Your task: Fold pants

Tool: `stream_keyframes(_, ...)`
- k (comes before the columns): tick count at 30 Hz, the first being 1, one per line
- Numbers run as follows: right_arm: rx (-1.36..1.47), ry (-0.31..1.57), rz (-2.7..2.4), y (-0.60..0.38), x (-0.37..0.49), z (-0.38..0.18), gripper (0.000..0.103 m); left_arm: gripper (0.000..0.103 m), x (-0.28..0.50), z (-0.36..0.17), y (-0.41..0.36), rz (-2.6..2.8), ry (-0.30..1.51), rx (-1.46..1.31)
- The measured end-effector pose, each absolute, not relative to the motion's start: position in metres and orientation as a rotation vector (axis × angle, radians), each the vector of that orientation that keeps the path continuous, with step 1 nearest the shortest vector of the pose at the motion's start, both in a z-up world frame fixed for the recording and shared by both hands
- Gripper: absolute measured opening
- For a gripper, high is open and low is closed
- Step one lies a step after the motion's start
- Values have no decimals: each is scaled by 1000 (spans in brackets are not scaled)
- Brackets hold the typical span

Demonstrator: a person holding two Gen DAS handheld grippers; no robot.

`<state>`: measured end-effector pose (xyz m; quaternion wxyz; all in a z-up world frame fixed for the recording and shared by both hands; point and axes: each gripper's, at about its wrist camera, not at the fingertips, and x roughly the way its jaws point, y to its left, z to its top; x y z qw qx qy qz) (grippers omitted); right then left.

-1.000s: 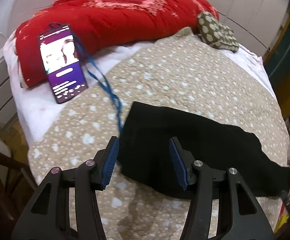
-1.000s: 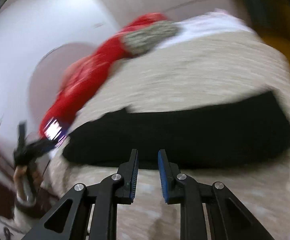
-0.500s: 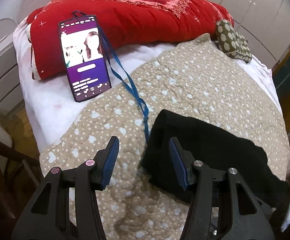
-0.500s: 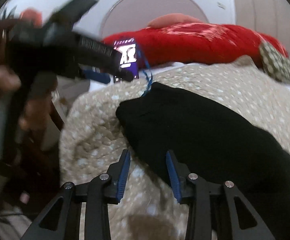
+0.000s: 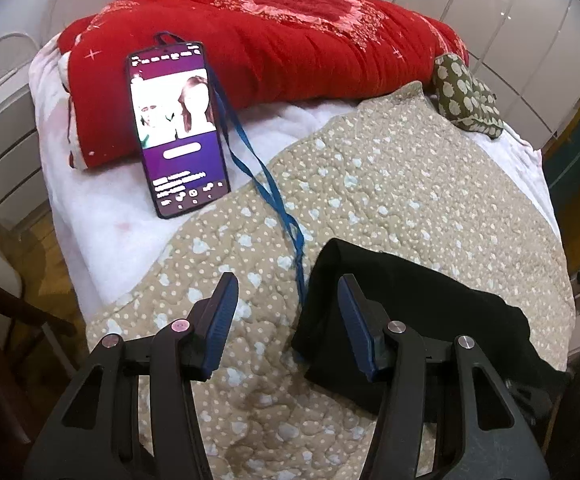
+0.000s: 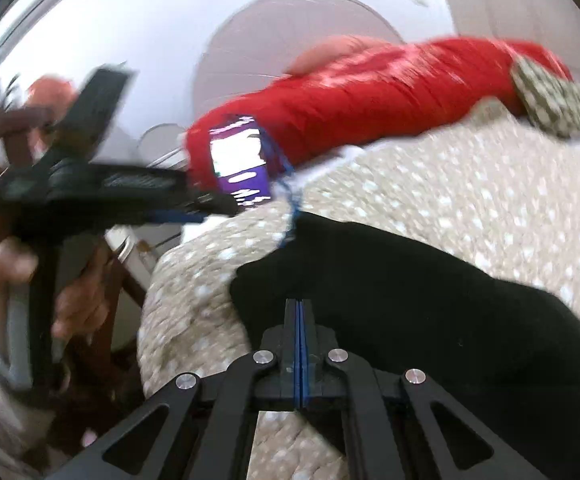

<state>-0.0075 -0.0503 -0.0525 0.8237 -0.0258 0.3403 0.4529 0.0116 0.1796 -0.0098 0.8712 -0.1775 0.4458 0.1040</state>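
Right gripper (image 6: 298, 312) fingers have closed over black pants (image 6: 430, 300); left gripper (image 5: 286, 304) gapes

One pair of black pants (image 5: 410, 320) is lying on one spotted beige quilt (image 5: 390, 184), sharing the bed with one red blanket (image 5: 290, 40), one phone (image 5: 176, 132), one blue lanyard (image 5: 258, 176) and one small dotted cushion (image 5: 466, 96).

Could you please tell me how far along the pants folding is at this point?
Done: the black pants already lie as a compact folded bundle on the dotted quilt. In hand: the right tongs are shut at the bundle's near edge, the left tongs open beside it. Left: probably a final fold or tidying.
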Motion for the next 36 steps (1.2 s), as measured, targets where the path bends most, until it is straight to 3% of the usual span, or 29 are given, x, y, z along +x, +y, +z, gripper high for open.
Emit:
stream_keyframes(1, -85, 725, 962, -48, -13, -53, 7, 52, 13, -11, 180, 221, 935, -370)
stream_keyframes(2, -134, 735, 950, -45, -19, -57, 26, 52, 13, -13, 180, 216, 940, -379)
stream_keyframes(4, -186, 744, 943, -41, -29, -64, 50, 52, 13, -15, 180, 210, 945, -394)
stream_keyframes(10, -384, 664, 865, -27, -49, -80, 50, 52, 11, -18, 181, 217, 955, -391)
stream_keyframes(13, -404, 676, 841, -24, -41, -82, 30, 52, 10, -19, 182, 219, 953, -396)
stream_keyframes(14, -357, 698, 858, -28, -35, -80, 15, 52, 11, -19, 183, 219, 954, -395)
stream_keyframes(15, -303, 712, 875, -32, -30, -77, 7, 52, 11, -19, 183, 220, 957, -394)
stream_keyframes(23, 127, 766, 977, -48, 9, -49, 5, 52, 13, -16, 172, 191, 944, -382)
stream_keyframes(30, 148, 886, 948, -22, 17, -87, 6, 53, 22, -27, 154, 150, 971, -402)
stream_keyframes(31, 177, 890, 961, -28, 16, -87, 7, 53, 24, -31, 148, 138, 982, -388)
stream_keyframes(33, 201, 876, 961, -50, 13, -71, 26, 53, 26, -38, 133, 133, 998, -336)
stream_keyframes(36, 160, 770, 784, -100, 9, -40, 31, 57, 25, -41, 117, 143, 974, -269)
